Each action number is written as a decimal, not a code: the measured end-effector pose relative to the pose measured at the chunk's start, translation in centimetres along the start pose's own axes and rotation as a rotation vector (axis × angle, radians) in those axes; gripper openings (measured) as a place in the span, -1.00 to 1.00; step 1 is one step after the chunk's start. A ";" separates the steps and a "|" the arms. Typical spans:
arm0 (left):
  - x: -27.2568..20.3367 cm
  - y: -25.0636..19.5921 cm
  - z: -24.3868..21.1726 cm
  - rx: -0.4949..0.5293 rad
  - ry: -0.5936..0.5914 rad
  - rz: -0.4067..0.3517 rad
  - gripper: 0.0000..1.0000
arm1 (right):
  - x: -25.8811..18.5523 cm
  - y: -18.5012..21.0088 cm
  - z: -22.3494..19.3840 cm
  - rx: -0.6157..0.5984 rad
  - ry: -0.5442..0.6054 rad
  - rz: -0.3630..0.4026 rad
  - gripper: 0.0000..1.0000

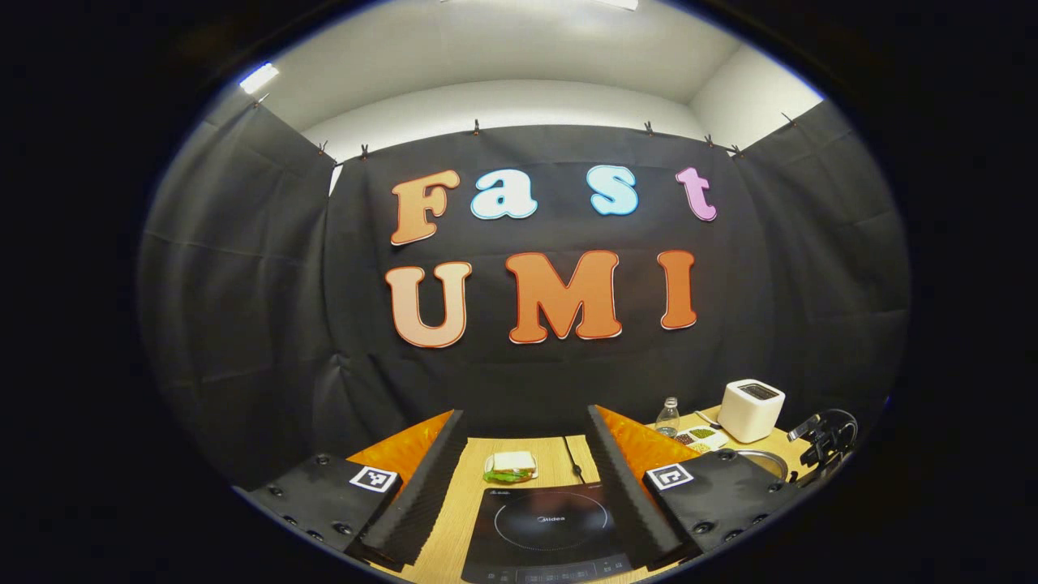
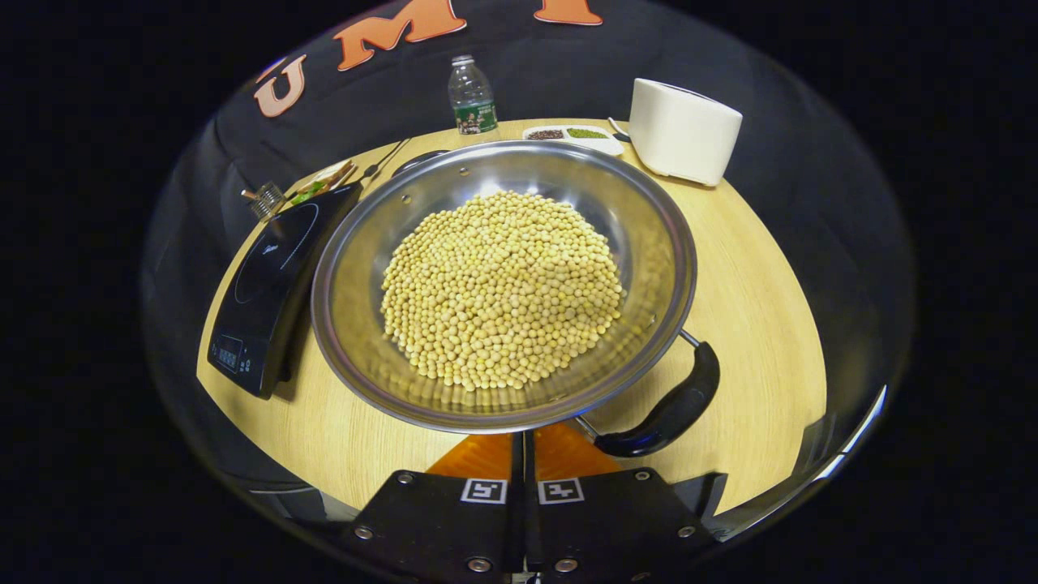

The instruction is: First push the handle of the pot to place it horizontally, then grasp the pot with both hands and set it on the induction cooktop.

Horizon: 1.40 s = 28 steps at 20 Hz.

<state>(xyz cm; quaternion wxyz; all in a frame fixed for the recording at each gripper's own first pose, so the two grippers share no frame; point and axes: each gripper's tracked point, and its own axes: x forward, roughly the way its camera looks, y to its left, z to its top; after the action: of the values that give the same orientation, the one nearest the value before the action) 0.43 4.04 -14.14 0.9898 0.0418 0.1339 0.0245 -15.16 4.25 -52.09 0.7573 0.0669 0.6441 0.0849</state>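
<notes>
While the right gripper point(image 2: 523, 454) has its fingers drawn together with nothing between them, just below the near rim of the pot point(image 2: 503, 284), the left gripper point(image 1: 523, 495) stands wide apart above the induction cooktop point(image 1: 547, 531). Yellow beans point(image 2: 501, 290) fill the pot, which rests on the table point(image 2: 754, 324) beside the cooktop, its handle point(image 2: 669, 410) angled toward the near right.

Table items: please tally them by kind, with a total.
Pot of beans: 1
Induction cooktop: 1
Toaster: 1
Water bottle: 1
Divided dish of grains: 1
Sandwich: 1
Total: 6
</notes>
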 end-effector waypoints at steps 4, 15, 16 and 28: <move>0.2 0.3 0.2 -0.002 0.001 0.003 0.97 | 0.5 -2.6 1.3 0.056 -0.011 -0.048 -1.00; 1.6 -0.3 -1.1 0.009 0.021 -0.013 0.97 | 1.9 -9.3 4.5 0.158 -0.024 -0.178 -1.00; 2.0 -0.4 -1.4 0.004 0.026 -0.015 0.97 | 1.9 -9.8 4.9 0.159 -0.026 -0.194 -0.99; 7.3 -2.8 -5.9 -0.038 0.133 -0.063 0.97 | 2.7 -14.4 10.0 0.232 -0.087 -0.255 -0.98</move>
<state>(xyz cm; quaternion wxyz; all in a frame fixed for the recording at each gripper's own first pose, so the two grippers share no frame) 5.98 2.12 -21.95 0.9797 0.0173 0.1999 -0.0012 -4.23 -9.20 -56.07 0.7764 0.0752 0.6193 -0.0894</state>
